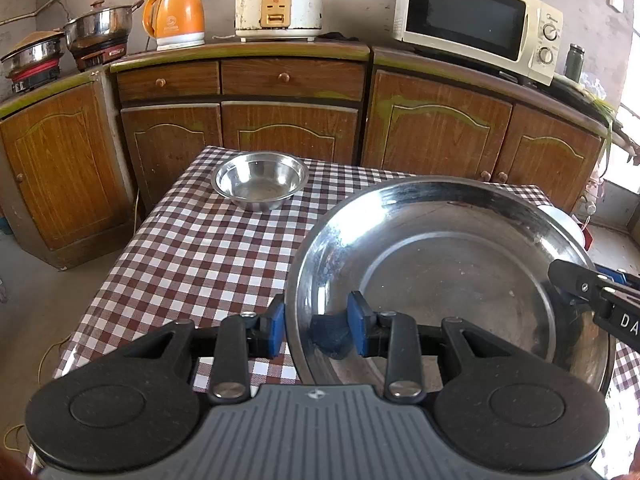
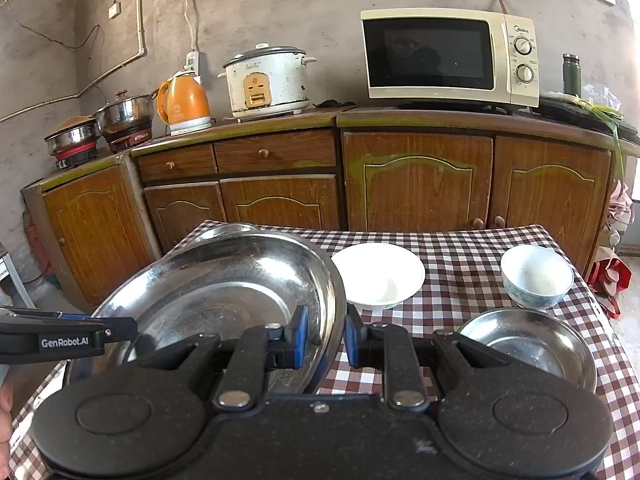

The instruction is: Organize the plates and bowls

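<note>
A large steel plate (image 1: 460,280) hangs over the checkered table (image 1: 192,248), held at opposite rims. My left gripper (image 1: 318,320) is shut on its left rim, one blue pad inside and one outside. My right gripper (image 2: 326,334) is shut on the right rim of the plate (image 2: 224,292). Each view shows the other gripper's finger at the plate's far edge: the right gripper (image 1: 580,284) and the left gripper (image 2: 120,330). A small steel bowl (image 1: 260,184) sits at the far left of the table. A white bowl (image 2: 378,276), a blue-patterned bowl (image 2: 536,276) and another steel bowl (image 2: 528,344) stand on the right part.
Wooden cabinets (image 2: 416,184) run behind the table. On their top stand a microwave (image 2: 448,56), a rice cooker (image 2: 268,80), an orange kettle (image 2: 184,104) and pots on burners (image 2: 124,116). Bare floor lies left of the table.
</note>
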The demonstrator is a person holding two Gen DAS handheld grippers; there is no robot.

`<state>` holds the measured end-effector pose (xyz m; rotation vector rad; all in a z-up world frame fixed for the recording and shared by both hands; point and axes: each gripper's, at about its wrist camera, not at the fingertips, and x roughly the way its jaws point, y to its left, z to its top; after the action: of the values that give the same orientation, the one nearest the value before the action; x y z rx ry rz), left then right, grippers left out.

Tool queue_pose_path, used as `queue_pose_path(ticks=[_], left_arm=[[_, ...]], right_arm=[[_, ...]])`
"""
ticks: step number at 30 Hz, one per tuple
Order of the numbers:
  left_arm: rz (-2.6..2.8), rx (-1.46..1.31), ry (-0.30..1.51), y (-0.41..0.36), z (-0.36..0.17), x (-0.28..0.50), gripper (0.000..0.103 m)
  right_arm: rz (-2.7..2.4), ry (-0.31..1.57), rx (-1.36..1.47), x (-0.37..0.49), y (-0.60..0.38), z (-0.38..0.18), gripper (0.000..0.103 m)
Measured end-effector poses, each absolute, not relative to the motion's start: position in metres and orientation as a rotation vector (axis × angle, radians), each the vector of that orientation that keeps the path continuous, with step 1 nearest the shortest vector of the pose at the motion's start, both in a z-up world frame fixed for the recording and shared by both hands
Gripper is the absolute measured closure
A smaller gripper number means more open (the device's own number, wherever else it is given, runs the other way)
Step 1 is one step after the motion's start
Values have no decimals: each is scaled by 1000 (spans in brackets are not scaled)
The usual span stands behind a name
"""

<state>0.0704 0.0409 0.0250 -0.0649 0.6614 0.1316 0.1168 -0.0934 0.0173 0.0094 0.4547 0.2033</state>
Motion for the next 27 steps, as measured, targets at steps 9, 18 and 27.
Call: queue_pose_path(ticks=[9,18,27], left_arm=[[120,-63,666,39,24,69,69],[108,-65,670,38,21,67,69],[104,-62,671,36,20,66,69]], right_arm=[[194,458,14,112,-98,16,78],[185,459,20,109,-101,16,78],[181,462,24,105,-104,14,78]])
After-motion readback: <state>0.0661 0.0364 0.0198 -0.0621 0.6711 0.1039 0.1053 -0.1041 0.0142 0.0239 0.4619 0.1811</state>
